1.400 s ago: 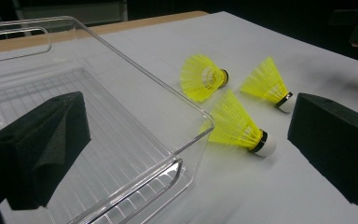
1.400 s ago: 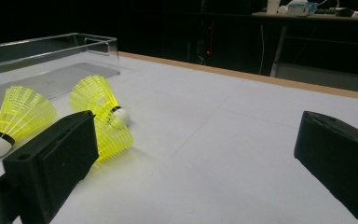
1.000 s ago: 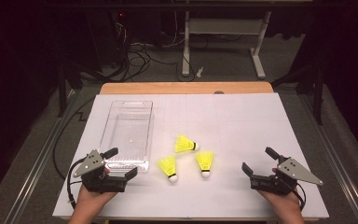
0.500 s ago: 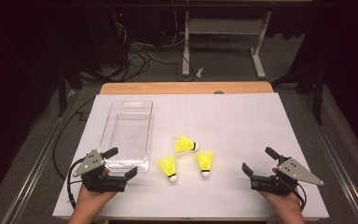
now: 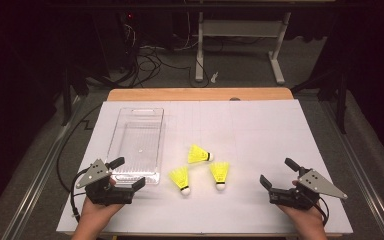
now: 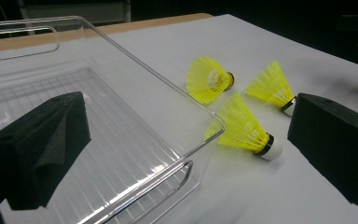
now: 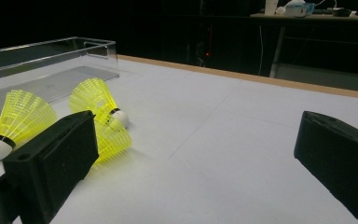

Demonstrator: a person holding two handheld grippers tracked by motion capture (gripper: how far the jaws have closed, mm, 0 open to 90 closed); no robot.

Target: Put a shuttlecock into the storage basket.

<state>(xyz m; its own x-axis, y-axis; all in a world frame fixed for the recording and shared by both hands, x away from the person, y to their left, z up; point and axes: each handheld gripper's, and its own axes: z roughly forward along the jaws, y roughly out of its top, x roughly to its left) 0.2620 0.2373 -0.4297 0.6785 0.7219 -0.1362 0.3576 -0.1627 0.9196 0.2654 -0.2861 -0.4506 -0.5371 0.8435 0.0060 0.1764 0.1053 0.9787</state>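
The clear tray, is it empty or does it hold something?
Empty: the clear tray holds nothing; all three shuttlecocks lie outside it on the table.

- The left black two-jaw gripper (image 5: 129, 173), held in the person's left hand (image 5: 96, 212), rests low with jaws spread wide.
- The right black two-jaw gripper (image 5: 279, 172), held in the right hand (image 5: 302, 216), has jaws likewise apart.
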